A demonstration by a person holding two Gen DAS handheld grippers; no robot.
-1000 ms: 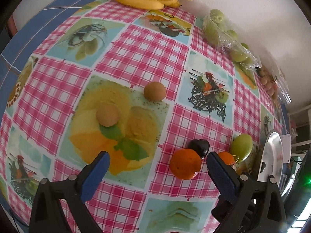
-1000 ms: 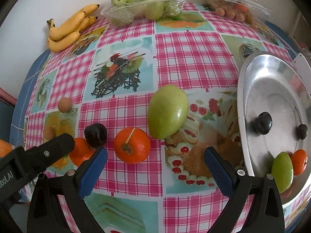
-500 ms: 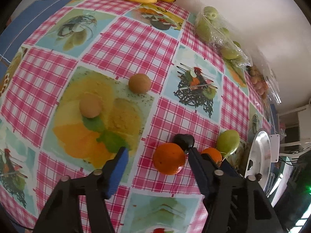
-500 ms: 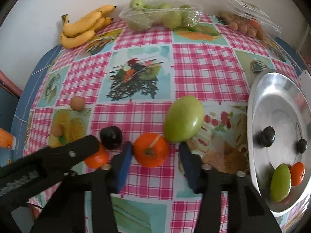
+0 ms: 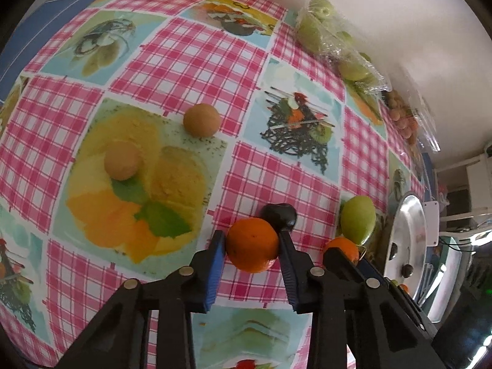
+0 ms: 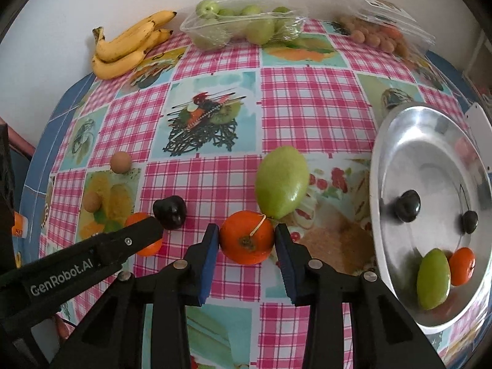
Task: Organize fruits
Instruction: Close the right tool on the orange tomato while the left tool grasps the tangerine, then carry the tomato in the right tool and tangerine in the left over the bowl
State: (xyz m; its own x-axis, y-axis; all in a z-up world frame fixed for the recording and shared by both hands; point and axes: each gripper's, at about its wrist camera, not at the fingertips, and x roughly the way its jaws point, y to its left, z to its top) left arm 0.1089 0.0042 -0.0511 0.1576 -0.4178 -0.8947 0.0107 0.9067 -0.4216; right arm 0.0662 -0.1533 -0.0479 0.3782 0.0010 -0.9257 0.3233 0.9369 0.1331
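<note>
Here each hand-held gripper pinches a round glossy orange: the left hand-held gripper (image 5: 250, 244) one smooth-skinned orange (image 5: 252, 245), the right hand-held gripper (image 6: 247, 238) a stemmed orange (image 6: 247, 237).

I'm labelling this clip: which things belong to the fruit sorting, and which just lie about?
In the job:
left gripper on an orange
right gripper on a second orange
metal tray

Lying about:
bananas
bagged green fruit
</note>
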